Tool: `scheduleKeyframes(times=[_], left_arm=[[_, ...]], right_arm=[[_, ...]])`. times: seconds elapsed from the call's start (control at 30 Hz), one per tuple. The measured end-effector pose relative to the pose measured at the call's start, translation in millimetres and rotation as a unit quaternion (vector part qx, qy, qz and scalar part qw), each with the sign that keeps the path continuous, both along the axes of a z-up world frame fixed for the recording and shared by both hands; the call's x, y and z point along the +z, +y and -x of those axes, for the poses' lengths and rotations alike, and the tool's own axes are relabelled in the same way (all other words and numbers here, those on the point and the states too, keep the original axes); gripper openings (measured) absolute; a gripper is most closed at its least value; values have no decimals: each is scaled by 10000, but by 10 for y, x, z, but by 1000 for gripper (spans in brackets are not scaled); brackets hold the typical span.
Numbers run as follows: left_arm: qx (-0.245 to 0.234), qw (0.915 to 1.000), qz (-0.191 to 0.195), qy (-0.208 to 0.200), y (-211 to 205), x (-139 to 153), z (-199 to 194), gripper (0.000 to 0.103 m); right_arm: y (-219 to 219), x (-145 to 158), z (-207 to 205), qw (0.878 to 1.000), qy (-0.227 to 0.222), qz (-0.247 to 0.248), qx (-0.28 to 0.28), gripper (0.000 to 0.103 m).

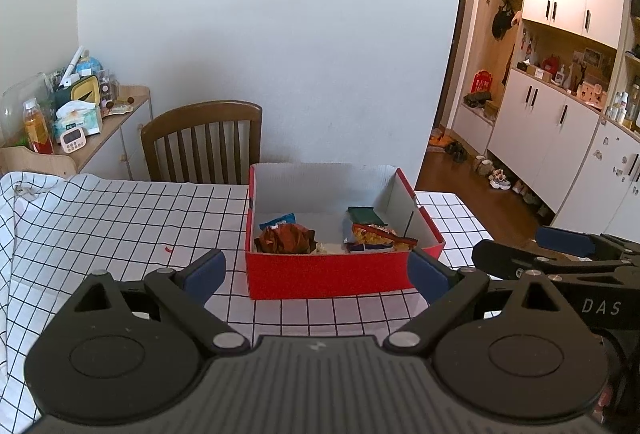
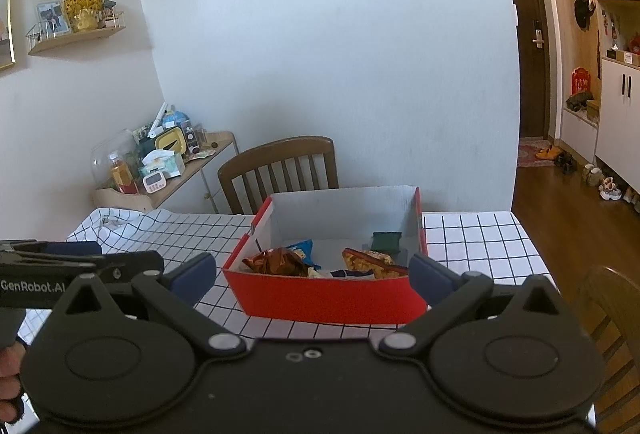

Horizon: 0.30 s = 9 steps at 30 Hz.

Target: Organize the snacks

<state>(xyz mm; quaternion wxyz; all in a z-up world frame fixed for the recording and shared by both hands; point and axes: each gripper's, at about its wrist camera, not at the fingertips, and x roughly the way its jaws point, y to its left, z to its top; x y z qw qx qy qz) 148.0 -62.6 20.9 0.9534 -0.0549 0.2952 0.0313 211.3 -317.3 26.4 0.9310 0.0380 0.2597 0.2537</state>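
Both grippers hang wide open and empty: the left gripper (image 1: 316,270) and the right gripper (image 2: 312,272) face the red cardboard box (image 1: 328,276) near the checked tabletop's (image 1: 100,218) far edge. Crinkly foil snack packets (image 1: 286,238) already lie inside; tidying looks nearly done, so next comes scanning for strays.

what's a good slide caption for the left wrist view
Open left gripper facing a red box of snack packets on a checked tablecloth, right gripper alongside.
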Motion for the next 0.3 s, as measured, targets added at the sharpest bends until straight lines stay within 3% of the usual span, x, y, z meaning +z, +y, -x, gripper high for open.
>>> scheduleKeyframes(times=[0.3], left_arm=[[31, 9999, 55, 143, 39, -50, 25, 98]], right_arm=[[24, -74, 50, 9999, 143, 62, -1, 103]])
